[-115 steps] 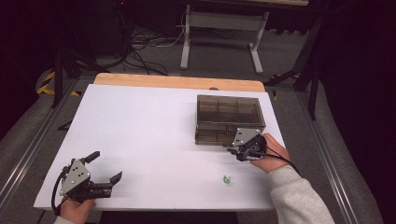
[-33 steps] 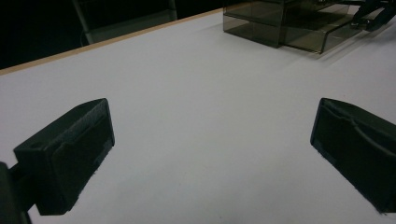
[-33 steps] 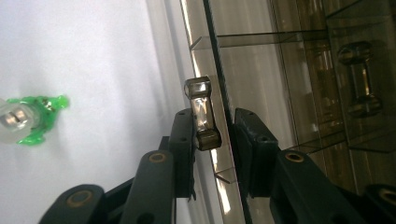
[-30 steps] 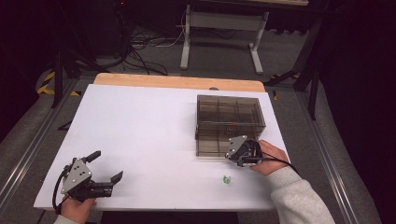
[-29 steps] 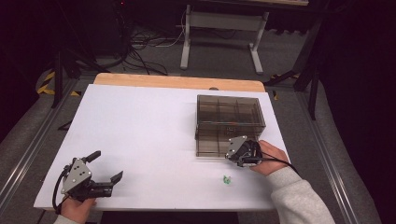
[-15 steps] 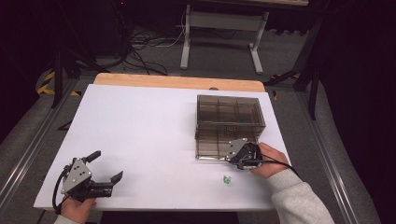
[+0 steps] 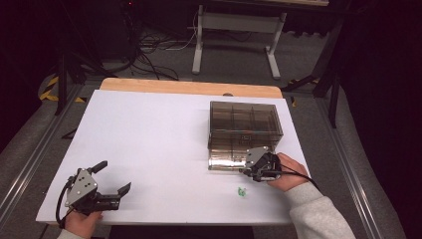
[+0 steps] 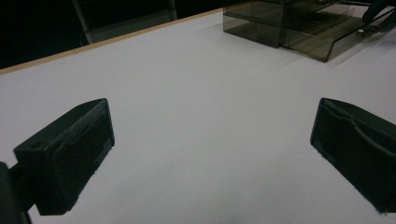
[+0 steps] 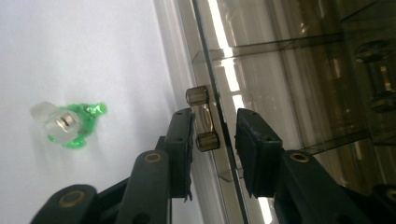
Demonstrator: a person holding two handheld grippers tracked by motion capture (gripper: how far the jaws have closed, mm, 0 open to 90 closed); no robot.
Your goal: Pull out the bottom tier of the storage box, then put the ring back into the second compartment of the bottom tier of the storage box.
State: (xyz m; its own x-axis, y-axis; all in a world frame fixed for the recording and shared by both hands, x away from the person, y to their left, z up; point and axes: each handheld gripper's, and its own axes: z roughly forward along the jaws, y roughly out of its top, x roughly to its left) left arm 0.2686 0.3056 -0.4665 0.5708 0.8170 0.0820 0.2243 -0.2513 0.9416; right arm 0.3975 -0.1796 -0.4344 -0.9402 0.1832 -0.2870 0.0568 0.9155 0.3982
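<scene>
A smoky transparent drawer box (image 7: 245, 124) stands at the right of the white table (image 7: 149, 139). Its bottom drawer (image 7: 226, 158) is pulled out toward me. My right gripper (image 7: 248, 168) is at the drawer's front, and its jaws have just been opening. In the right gripper view the drawer's small handle (image 9: 203, 122) sits between the jaws of the right gripper (image 9: 214, 126), with a thin gap at the right pad. A small green and clear piece (image 7: 241, 191) (image 9: 70, 123) lies on the table beside it. My left gripper (image 7: 114, 176) (image 8: 212, 144) rests open at the near left, with nothing between its jaws.
The box (image 8: 261, 18) and its pulled-out drawer (image 8: 322, 32) show far off in the left gripper view. Bare white surface lies between the two grippers. The table's wooden far edge (image 7: 189, 87) borders dark floor with cables and a metal stand.
The right gripper has drawn back toward me and the bottom drawer has slid out of the box with it. The left gripper has stayed put.
</scene>
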